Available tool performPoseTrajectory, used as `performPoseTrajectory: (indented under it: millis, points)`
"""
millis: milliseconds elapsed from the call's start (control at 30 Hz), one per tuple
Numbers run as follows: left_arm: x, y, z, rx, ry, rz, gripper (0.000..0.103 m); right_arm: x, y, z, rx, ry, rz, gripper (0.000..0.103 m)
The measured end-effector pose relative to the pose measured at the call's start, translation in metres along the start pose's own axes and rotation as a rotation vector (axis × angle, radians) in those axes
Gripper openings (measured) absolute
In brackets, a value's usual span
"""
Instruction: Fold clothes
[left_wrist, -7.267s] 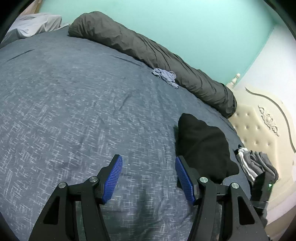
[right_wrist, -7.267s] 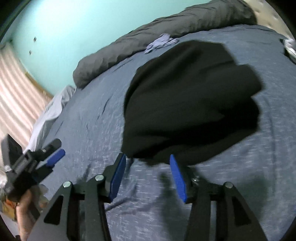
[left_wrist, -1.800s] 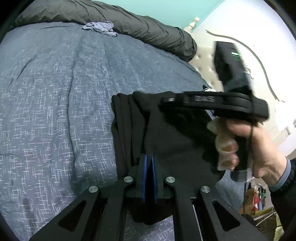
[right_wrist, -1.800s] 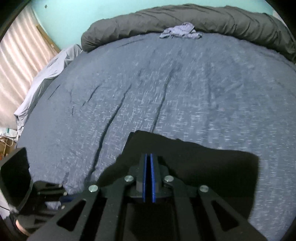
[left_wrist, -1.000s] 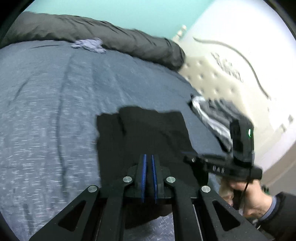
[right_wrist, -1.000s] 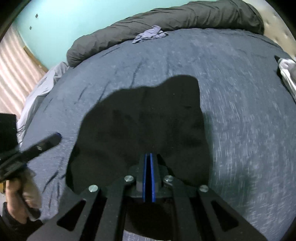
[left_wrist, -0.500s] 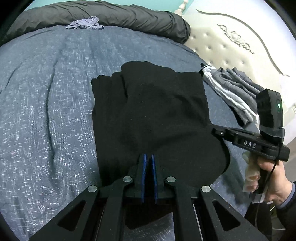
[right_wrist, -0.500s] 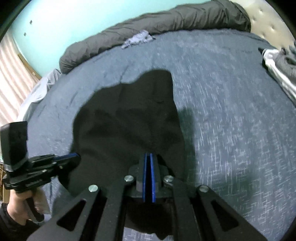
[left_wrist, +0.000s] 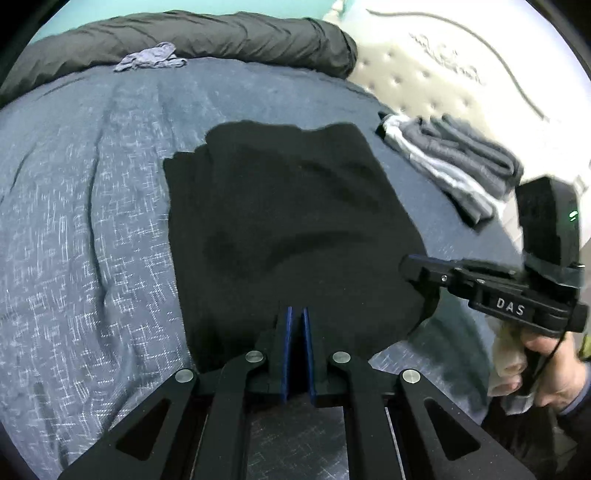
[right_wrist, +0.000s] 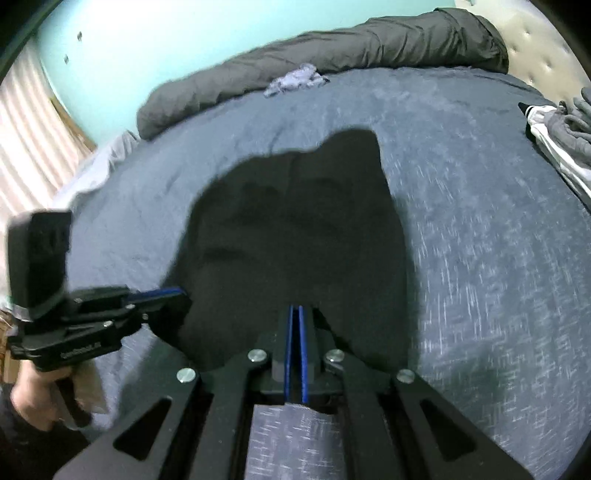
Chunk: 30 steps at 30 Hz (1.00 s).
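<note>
White letters "DAS" stand on the side of the right gripper (left_wrist: 413, 267), on its body behind the fingers. The left gripper (right_wrist: 173, 295) bears a side label too blurred to read.

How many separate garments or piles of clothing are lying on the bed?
3. A black garment in the middle, pinched at its near edge by both tools; a grey folded pile near the headboard; a small crumpled blue-grey piece by the rolled duvet. Others may lie outside the views.
</note>
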<state>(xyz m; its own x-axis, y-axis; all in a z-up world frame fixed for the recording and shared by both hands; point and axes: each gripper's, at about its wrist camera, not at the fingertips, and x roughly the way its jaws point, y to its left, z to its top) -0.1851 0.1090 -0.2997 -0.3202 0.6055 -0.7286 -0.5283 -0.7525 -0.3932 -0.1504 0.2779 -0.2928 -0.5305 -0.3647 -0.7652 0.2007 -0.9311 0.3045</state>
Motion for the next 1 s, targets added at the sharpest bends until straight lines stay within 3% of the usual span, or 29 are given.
performPoseTrajectory:
  millis: [133,233,333,400,467,500,667,800,867,933,1000]
  points:
    - [-0.02,0.016,-0.006,-0.01,-0.005,-0.001,0.008,-0.016,-0.008,0.004,0.065,-0.06,0.019,0.003]
    - [-0.024,0.026,-0.016,-0.028,0.017,-0.009,0.019,-0.03,-0.012,0.006,0.067,-0.074,-0.011,0.004]
    - [-0.022,0.026,-0.027,-0.004,0.045,0.0,0.032,-0.035,-0.021,-0.004,0.071,-0.031,-0.023,0.008]
    - [-0.018,0.028,-0.033,0.0,0.068,0.011,0.042,-0.037,-0.024,-0.012,0.067,0.001,-0.026,0.024]
    - [-0.014,0.033,-0.036,-0.002,0.083,0.029,0.046,-0.038,-0.025,-0.023,0.055,0.024,-0.041,0.042]
    - [-0.012,0.034,-0.037,-0.004,0.088,0.029,0.046,-0.039,-0.025,-0.028,0.049,0.036,-0.048,0.043]
    - [-0.003,0.032,-0.039,0.024,0.096,0.044,0.046,-0.027,-0.025,-0.039,-0.014,0.105,-0.137,0.044]
    - [0.002,0.03,-0.039,0.039,0.096,0.055,0.044,-0.014,-0.024,-0.04,-0.037,0.126,-0.133,0.044]
    - [0.005,0.028,-0.039,0.05,0.098,0.046,0.025,-0.007,-0.02,-0.041,-0.063,0.132,-0.128,0.043]
    - [0.007,0.023,-0.039,0.086,0.093,0.074,0.016,-0.002,-0.019,-0.042,-0.073,0.144,-0.108,0.032]
    - [0.007,0.019,-0.039,0.121,0.085,0.106,0.013,0.001,-0.018,-0.043,-0.085,0.149,-0.107,0.009]
